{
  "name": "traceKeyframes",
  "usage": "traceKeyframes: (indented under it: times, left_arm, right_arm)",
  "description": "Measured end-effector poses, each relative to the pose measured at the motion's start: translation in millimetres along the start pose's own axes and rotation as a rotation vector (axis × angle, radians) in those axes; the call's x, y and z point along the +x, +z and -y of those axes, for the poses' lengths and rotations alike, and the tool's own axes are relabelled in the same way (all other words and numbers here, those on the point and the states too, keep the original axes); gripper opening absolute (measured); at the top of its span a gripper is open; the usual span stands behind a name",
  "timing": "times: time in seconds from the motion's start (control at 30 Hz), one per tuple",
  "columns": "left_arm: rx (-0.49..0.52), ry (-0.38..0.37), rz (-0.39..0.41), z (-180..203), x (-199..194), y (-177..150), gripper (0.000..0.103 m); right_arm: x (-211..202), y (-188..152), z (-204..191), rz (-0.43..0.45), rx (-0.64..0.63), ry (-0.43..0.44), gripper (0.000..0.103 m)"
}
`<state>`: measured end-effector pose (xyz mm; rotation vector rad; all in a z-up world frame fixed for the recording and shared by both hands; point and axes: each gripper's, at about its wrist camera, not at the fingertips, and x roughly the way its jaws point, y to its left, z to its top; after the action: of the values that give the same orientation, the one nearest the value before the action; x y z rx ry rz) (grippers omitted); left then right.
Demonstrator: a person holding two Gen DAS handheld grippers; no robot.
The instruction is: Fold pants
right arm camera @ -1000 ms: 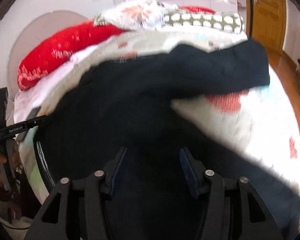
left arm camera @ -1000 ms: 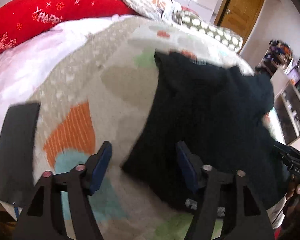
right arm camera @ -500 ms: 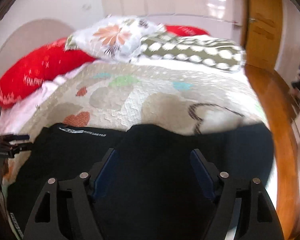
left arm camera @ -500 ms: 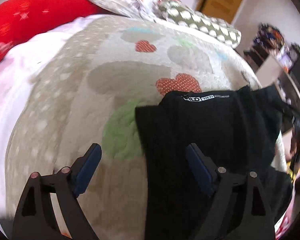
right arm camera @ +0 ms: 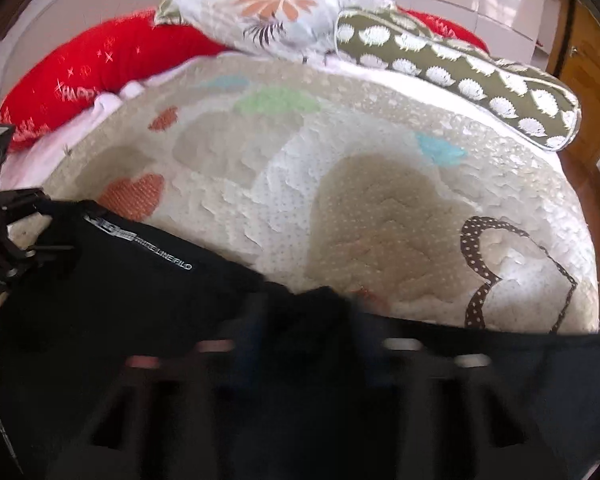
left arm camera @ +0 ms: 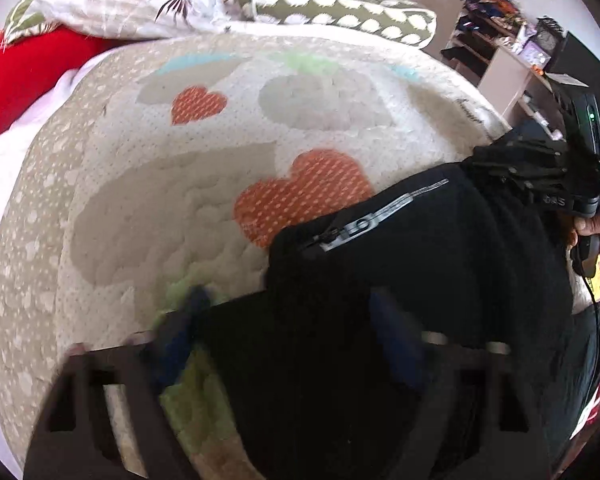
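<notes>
Black fabric pants [left arm camera: 400,280] with a small white printed label lie on the near part of a bed covered by a cream quilted bedspread [left arm camera: 172,184] patterned with orange, green, blue and grey hearts. In the left wrist view the left tool [left arm camera: 288,320], blurred, is closing its blue-padded jaws with a corner of the pants between them; its left finger is over the bedspread beside the cloth edge and its right finger over the black fabric, and the pads do not yet visibly press the cloth. In the right wrist view the right tool [right arm camera: 306,320], also blurred, is closing at the far edge of the pants, a bunched ridge of cloth between its jaws; whether the pads already pinch it cannot be told. At the far end of the bed lie a red cushion [right arm camera: 100,64], a white floral pillow [right arm camera: 272,8] and an olive bolster with white spots [right arm camera: 460,68].
</notes>
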<state>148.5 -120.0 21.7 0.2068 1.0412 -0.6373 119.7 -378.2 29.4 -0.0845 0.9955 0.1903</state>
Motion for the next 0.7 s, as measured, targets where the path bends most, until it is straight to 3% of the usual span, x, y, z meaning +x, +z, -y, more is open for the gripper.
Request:
traceKeyframes:
  times: [0.03,0.1,0.3,0.47,0.6,0.7]
  left_arm:
    - [0.007,-0.002,0.006,2,-4,0,0.042]
    - [0.008,-0.028,0.018,5,-13,0,0.03]
    - [0.022,-0.071,0.174,25,-89,-16,0.027]
    - [0.102,-0.061,0.292,55,-165,-67,0.027]
    - [0.133,-0.029,0.285,76,-185,-128,0.027]
    - [0.093,-0.023,0.201,76,-167,-174,0.026]
  right_arm:
    - [-8,-3,-1,0.013,0.012,0.004,0.01]
    - [-31,-9,-5,0.057,0.009,0.004,0.01]
    - [-147,-47,-29,0.26,-0.013,-0.018,0.009]
    - [-226,-125,-75,0.337,-0.064,-0.006,0.009]
    - [-240,-196,-112,0.299,-0.034,0.071,0.009]
    - [-215,-244,-131,0.212,0.04,0.15,0.009]
